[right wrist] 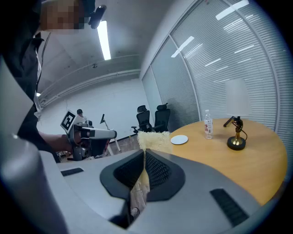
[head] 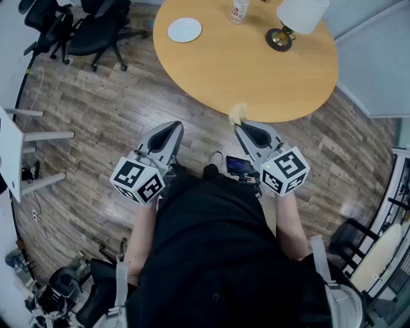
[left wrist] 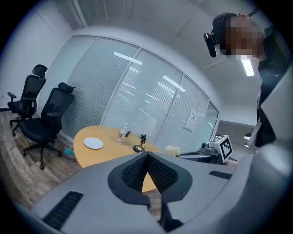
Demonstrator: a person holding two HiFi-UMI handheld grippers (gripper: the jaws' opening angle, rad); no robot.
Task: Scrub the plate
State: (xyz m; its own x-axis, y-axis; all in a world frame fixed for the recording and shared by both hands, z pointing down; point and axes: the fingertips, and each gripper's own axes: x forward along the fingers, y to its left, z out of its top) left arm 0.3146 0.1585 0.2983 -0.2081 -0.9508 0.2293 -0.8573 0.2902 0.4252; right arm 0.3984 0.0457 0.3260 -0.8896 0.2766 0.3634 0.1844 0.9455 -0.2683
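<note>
A white plate (head: 184, 29) lies on the round wooden table (head: 256, 70), at its far left; the left gripper view shows the plate (left wrist: 93, 143) too, and it appears small in the right gripper view (right wrist: 179, 139). My right gripper (head: 238, 120) is shut on a pale yellow sponge (head: 237, 114) at the table's near edge; the sponge (right wrist: 151, 139) sticks out past the jaw tips. My left gripper (head: 174, 128) is shut with nothing in it, held over the floor short of the table. Both grippers are well short of the plate.
A table lamp (head: 291, 22) with a white shade and a water bottle (head: 239, 9) stand at the table's far side. Black office chairs (head: 83, 29) stand at the far left on the wood floor. A white table leg frame (head: 25, 154) is at the left.
</note>
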